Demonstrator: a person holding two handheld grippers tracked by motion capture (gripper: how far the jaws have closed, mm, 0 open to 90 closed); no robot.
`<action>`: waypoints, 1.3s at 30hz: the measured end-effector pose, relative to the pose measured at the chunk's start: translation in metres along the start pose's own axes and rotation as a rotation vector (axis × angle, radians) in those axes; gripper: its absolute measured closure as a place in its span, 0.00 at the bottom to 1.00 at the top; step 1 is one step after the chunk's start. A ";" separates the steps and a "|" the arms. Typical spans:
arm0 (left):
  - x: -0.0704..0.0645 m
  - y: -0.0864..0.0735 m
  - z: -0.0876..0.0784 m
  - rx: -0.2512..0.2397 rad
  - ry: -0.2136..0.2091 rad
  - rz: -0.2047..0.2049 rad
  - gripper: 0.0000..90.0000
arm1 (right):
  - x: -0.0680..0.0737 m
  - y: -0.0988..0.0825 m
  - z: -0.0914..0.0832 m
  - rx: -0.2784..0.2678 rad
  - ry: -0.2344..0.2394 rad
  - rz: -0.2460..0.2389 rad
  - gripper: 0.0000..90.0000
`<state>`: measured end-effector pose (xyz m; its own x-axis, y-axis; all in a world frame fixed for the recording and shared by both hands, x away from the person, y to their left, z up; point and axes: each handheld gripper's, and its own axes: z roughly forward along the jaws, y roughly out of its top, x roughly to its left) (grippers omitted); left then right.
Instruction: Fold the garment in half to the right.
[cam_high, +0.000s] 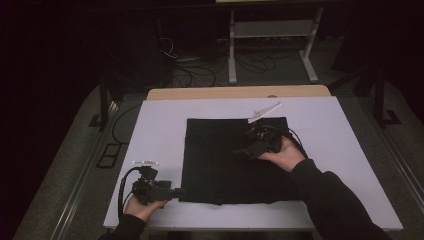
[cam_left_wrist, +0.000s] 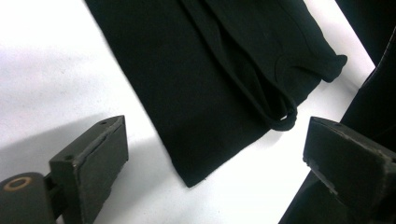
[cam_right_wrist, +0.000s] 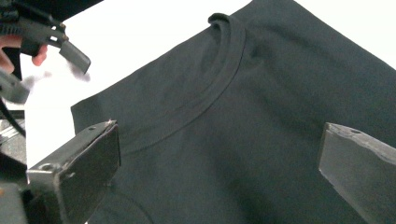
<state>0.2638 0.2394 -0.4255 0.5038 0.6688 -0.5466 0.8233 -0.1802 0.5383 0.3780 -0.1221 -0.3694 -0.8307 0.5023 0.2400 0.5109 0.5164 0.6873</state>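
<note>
A dim lab: white-topped table (cam_high: 165, 120), floor cables (cam_high: 200, 70), bare metal stand (cam_high: 272, 30) behind.

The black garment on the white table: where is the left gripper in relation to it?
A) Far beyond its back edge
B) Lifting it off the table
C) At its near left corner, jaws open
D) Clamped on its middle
C: the left gripper sits at the near left corner of the folded black garment, jaws apart with the corner lying flat between them.

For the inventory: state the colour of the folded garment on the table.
Plain black garment, no pattern; best in the right gripper view.
</note>
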 end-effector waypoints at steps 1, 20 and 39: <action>0.000 0.000 0.000 0.003 -0.005 -0.001 0.11 | 0.000 0.002 0.002 -0.003 -0.004 0.000 0.00; -0.004 -0.004 0.014 0.093 -0.026 -0.069 0.16 | -0.006 0.024 0.022 -0.038 -0.022 -0.026 0.00; -0.011 0.000 0.030 0.136 0.047 -0.052 0.72 | -0.004 0.040 0.042 -0.031 -0.049 -0.074 0.07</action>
<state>0.2662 0.2105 -0.4389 0.4498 0.7122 -0.5390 0.8772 -0.2386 0.4168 0.4106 -0.0742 -0.3721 -0.8539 0.4972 0.1540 0.4404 0.5323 0.7230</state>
